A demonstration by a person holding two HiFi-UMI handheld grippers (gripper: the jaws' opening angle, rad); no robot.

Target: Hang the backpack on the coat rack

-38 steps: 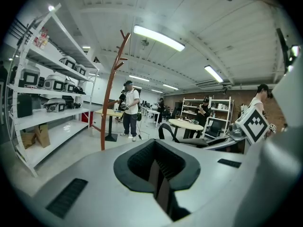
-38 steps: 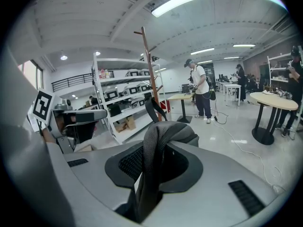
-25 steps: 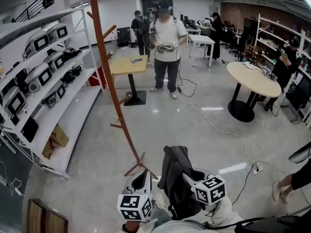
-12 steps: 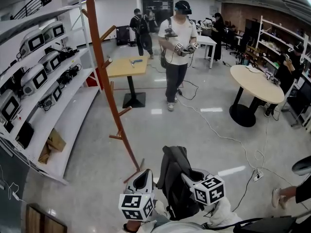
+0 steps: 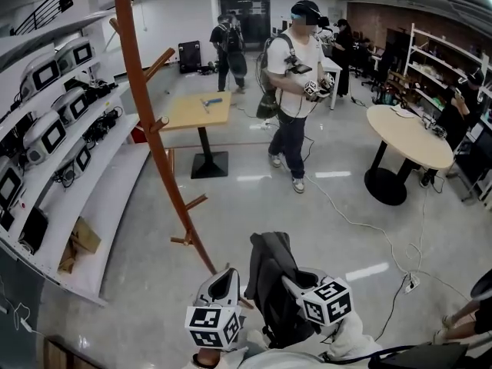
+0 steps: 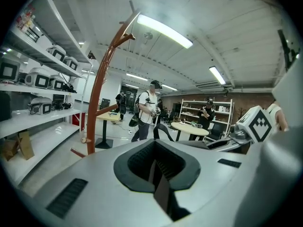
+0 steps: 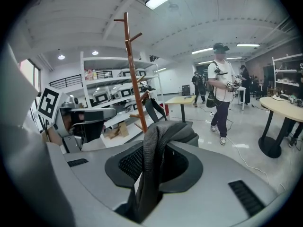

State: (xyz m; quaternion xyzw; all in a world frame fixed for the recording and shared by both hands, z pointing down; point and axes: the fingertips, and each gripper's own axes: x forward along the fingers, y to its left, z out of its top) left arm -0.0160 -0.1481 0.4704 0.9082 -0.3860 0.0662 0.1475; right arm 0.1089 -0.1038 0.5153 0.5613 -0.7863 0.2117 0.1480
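Over floor [image 5: 346, 221], backpack [image 5: 270, 283] upright, long axis vertical; right hand-held gripper [image 7: 150, 171] grips strap [image 7: 156, 136]; left hand-held gripper [image 6: 156, 176] seemingly closed.

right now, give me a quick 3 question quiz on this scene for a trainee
1. True or false: the backpack already hangs on the rack.
2. What is the right tool shut on? A a cable; B the backpack's strap; C a rack peg.
3. Fill in: in the head view the rack stands to the ___ of the backpack.
Key: 1 false; 2 B; 3 left.
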